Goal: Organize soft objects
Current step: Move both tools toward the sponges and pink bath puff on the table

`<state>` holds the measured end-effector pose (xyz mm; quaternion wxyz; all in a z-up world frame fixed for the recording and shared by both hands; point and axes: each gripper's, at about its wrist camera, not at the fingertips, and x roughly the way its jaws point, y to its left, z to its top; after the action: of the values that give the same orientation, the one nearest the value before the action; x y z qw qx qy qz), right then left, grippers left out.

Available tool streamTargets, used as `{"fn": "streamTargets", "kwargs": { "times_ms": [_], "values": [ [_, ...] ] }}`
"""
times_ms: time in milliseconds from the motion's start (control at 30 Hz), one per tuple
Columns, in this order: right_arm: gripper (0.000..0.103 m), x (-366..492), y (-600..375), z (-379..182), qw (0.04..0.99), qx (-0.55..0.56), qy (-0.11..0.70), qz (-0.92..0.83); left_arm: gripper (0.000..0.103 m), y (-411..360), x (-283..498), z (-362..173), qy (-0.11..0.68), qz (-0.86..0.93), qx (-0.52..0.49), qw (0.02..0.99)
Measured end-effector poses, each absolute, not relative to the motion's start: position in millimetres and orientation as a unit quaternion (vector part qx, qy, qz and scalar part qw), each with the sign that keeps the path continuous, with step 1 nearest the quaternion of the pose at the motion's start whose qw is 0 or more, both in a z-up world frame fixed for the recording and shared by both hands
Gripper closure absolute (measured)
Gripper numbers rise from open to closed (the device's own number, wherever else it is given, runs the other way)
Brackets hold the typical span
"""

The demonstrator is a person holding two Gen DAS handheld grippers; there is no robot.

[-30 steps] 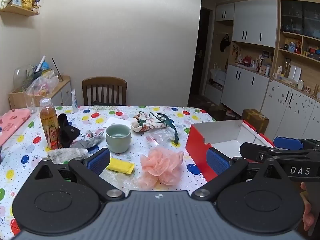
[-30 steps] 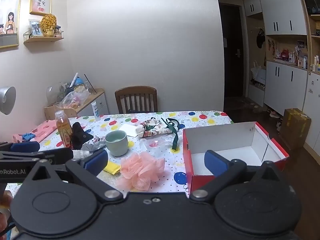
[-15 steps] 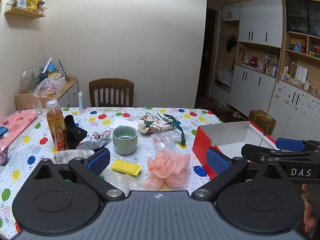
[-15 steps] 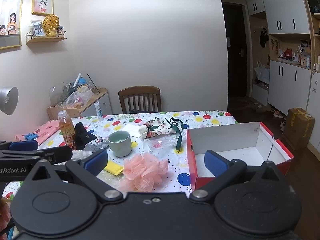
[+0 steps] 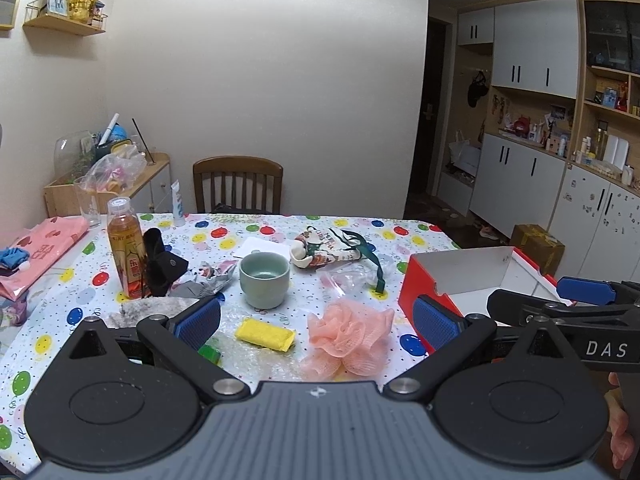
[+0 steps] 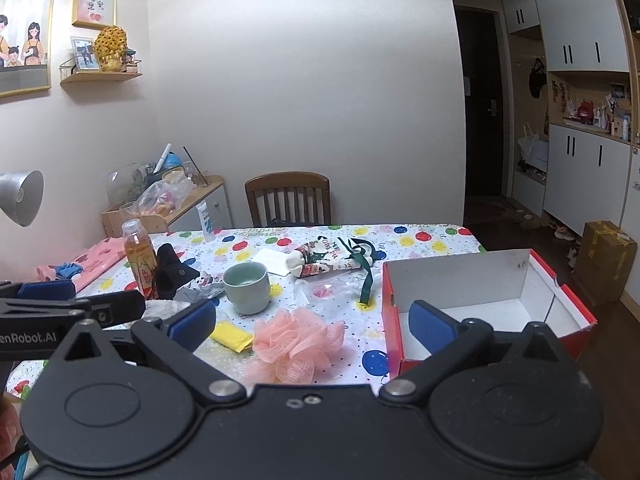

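A pink mesh bath puff [image 5: 347,336] [image 6: 296,343] lies near the table's front edge, with a yellow sponge [image 5: 265,334] [image 6: 231,336] to its left. Farther back rest a printed stocking with a green ribbon [image 5: 332,250] [image 6: 330,260], a grey furry cloth [image 5: 154,307] and a black pouch [image 5: 162,268] [image 6: 172,270]. A red box with a white inside [image 5: 472,280] [image 6: 480,300] stands open at the right. My left gripper [image 5: 316,318] and right gripper [image 6: 312,322] hover open above the front edge, holding nothing.
A pale green cup [image 5: 264,285] [image 6: 246,286] and a bottle of amber drink [image 5: 126,246] [image 6: 140,256] stand mid-table. Crumpled wrappers [image 5: 208,280], a clear plastic bag [image 5: 348,278], a pink bag [image 5: 40,246] and a wooden chair [image 5: 238,184] lie farther back. A cardboard box [image 6: 608,260] sits on the floor.
Both grippers have drawn back and risen slightly, so the table shows smaller and lower in each view. The jaws stay open and nothing on the table has moved.
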<state>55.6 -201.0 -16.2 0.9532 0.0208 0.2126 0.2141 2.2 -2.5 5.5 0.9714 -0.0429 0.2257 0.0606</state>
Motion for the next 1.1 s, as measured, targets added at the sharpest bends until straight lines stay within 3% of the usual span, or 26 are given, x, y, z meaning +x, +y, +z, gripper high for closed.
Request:
{"fn": "streamTargets", "kwargs": {
  "times_ms": [1100],
  "values": [
    [0.000, 63, -176, -16, 0.942, 0.017, 0.207, 0.262, 0.000, 32, 13, -6, 0.239, 0.074, -0.074, 0.965]
  ]
}}
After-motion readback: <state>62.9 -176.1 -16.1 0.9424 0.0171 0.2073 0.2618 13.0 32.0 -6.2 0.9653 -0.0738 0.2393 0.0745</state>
